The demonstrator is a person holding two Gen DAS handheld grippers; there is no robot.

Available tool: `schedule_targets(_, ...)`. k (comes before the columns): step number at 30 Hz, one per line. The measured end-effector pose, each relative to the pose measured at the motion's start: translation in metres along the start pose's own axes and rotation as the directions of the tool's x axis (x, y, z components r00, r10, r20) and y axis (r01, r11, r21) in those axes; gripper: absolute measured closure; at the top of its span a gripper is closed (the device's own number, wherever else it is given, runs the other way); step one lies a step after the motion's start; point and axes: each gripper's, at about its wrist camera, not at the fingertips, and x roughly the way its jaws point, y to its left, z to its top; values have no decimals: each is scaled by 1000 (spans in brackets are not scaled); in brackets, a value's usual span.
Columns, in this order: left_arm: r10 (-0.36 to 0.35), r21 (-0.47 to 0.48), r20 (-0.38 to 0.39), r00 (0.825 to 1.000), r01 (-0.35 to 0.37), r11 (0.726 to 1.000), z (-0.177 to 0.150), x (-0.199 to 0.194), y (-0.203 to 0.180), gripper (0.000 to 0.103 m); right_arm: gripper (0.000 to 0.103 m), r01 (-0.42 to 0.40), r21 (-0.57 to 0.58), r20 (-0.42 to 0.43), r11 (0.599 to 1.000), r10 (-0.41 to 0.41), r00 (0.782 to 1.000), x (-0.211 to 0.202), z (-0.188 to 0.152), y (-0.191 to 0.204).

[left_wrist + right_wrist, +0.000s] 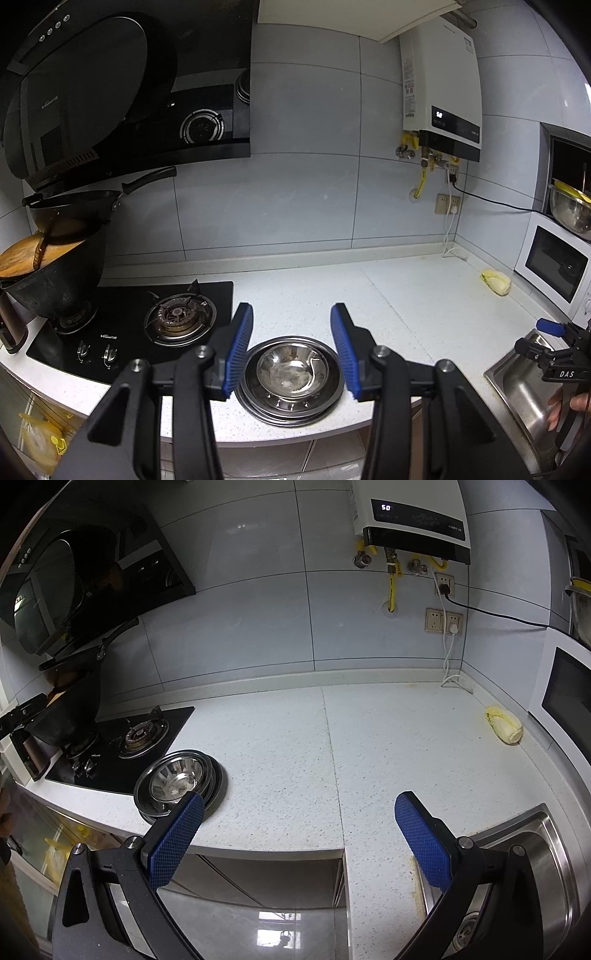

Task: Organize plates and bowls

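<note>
A steel bowl (286, 369) sits nested on a stack of steel plates (258, 408) at the white counter's front edge, just right of the hob. My left gripper (291, 308) hovers over this stack, open, with nothing between its blue pads; the stack shows through the gap. In the right wrist view the same bowl (173, 777) and plates (218, 775) lie to the left, partly behind my left fingertip. My right gripper (300, 797) stands wide open and empty over the counter edge beside the sink. It also shows at the far right of the left wrist view (554, 332), held by a hand.
A black gas hob (125, 321) carries stacked dark woks (59, 266) on its left burner, under a range hood (92, 92). A steel sink (546, 878) is at the right, with a microwave (554, 262) behind it. A yellowish vegetable piece (506, 725) lies near the back corner.
</note>
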Motion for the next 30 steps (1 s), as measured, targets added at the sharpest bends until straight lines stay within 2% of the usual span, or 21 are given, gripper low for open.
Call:
schedule_targets(12,-5,1,-8,1000,5,1000,1,4,0,61,1,-34,59,7,998,33,999,1,-1,-1)
schedule_targets(19,-7,11,-16,1000,7,1000,2,10,-4,61,1,-27,91,17,995,26,1000,0,-1,-5)
schedule_targets(30,-5,26,-27,1000,6,1000,1,13,-5,61,1,9,25,-19,1000,-9,1000,9,1,6)
